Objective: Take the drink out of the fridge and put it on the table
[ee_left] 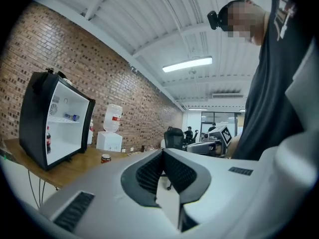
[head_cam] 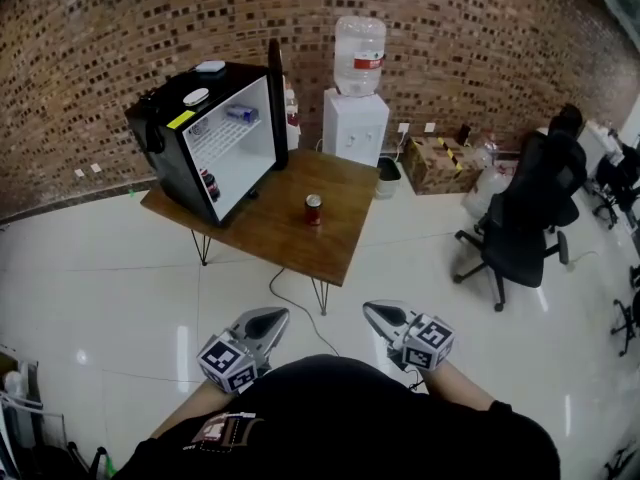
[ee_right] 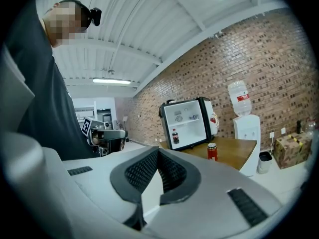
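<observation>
Left gripper (head_cam: 272, 317) and right gripper (head_cam: 376, 313) closed, empty (open floor (head_cam: 120, 298) short of table (head_cam: 300, 236) edge).

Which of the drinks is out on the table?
The red can, standing alone on the wooden table; the dark bottle and the small shelf bottle sit inside the open fridge.

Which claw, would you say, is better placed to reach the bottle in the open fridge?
Probably the left claw: the fridge and bottle stand on its side; the right claw is equally far.
</observation>
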`<state>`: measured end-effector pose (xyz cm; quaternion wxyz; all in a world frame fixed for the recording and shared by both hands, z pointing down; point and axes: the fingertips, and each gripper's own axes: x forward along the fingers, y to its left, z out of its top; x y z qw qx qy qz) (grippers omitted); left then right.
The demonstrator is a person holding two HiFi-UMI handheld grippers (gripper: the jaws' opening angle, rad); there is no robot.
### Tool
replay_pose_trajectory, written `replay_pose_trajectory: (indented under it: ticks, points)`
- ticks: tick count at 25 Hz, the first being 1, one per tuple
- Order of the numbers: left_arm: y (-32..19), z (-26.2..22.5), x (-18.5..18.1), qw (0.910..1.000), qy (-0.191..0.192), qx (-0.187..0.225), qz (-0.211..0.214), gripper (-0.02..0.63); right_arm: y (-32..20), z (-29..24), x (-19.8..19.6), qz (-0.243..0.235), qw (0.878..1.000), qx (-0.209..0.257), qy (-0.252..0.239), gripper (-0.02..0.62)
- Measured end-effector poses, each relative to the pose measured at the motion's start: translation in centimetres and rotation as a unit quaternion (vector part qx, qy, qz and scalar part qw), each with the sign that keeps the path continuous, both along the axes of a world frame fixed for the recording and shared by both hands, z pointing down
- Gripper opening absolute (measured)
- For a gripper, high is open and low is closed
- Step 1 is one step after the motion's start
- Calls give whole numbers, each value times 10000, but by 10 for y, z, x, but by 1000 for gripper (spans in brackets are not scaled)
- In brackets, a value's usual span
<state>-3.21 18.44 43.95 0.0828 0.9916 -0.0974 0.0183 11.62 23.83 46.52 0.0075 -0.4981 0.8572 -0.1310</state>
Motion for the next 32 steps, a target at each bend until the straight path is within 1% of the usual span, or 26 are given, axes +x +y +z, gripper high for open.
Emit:
replay_pose_trajectory:
  ticks: [4,10,15,21,32]
  points:
    - [-3,-2,-8,10000,17,19,53,-8,1,-3,-13,160,9997,-16,-168,-6]
    - [8,-1,-16,9999,12,-157,53,-7,13,-3,-33,-105,9999,-117,53,-8]
    - [16,2,-23,10000,25,-11,31,-7,18,0,-40,-257,9995,-91,145,-8]
    - [24,0,-20,10000,35,-68,40,-7,20,-3,-39,-370,9990,-67,246,-8]
    - [21,-1,-20,9999,62,-58,-83,-7,19,-4,-36,-449,9987,17,234,-8]
